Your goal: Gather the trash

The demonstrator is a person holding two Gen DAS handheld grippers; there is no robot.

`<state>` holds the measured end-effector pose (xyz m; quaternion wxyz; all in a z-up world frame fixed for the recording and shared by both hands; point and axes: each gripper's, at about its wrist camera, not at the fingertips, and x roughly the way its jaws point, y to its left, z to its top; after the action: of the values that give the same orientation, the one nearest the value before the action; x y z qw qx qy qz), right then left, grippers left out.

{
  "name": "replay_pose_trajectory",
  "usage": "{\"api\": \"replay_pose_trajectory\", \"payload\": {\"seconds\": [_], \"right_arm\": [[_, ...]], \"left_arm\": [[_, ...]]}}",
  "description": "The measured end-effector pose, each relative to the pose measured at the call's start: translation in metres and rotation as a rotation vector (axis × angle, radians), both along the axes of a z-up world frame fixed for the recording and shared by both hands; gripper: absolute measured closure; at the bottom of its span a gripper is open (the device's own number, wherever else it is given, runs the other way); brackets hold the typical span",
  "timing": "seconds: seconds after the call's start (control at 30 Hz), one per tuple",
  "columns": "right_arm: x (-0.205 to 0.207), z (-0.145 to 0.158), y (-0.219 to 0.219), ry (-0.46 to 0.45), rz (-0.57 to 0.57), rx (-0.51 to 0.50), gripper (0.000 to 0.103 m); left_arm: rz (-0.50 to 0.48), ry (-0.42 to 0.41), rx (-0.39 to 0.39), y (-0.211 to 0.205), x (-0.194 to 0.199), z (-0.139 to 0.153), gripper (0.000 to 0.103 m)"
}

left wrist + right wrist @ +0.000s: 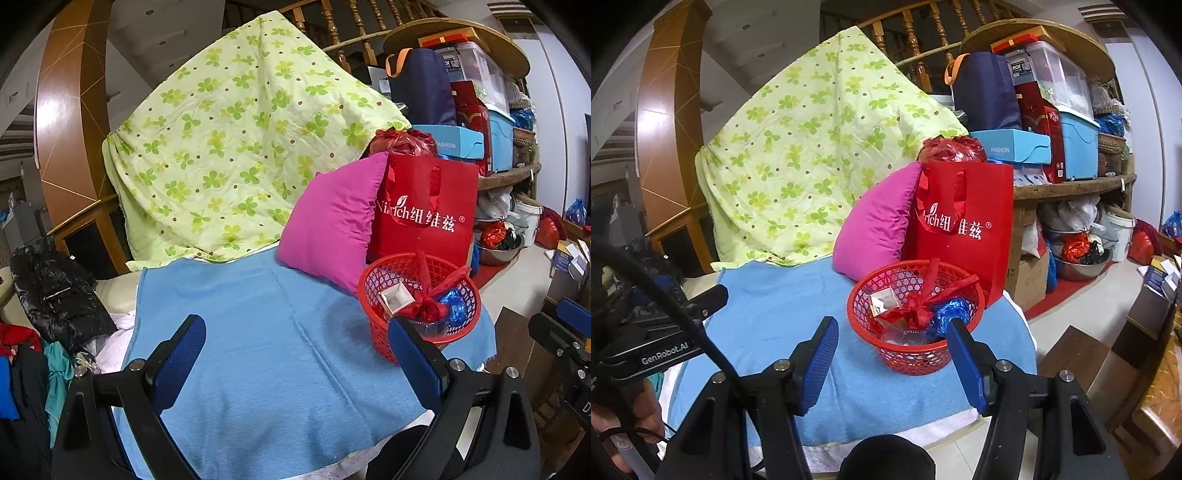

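Note:
A red mesh basket (pixel 382 338) (pixel 916 360) stands on the blue towel (pixel 258 350) (pixel 783 317), near its right edge. Inside it lie a knotted red plastic wrapper (pixel 916 314), crumpled blue foil (pixel 955 310), a small white box (pixel 397 299) and some clear plastic. My left gripper (pixel 299 332) hovers open over the bare towel, left of the basket, with nothing between its fingers. My right gripper (pixel 892 328) is open just in front of the basket and holds nothing; its right finger overlaps the basket's rim in the picture.
Behind the basket stand a red paper bag (pixel 964 229) and a pink cushion (pixel 875 229), with a green floral quilt (pixel 229 147) draped further back. Shelves (pixel 1071 181) packed with boxes fill the right. A black jacket (pixel 55 291) lies at the left; a wooden edge (pixel 1082 350) lies low at the right.

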<state>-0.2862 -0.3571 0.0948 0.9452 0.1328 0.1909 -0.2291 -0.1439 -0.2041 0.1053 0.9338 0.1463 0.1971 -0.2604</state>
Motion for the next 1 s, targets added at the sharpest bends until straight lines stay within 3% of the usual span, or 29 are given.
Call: {"api": "replay_pose_trajectory", "payload": {"seconds": [1.0], "right_arm": [[0.0015,0.0077,0.0045,-0.01,-0.007,-0.007,0.038]], "left_arm": [[0.008,0.013,-0.014,0.0036,0.0043,-0.0025,0.004]]}}
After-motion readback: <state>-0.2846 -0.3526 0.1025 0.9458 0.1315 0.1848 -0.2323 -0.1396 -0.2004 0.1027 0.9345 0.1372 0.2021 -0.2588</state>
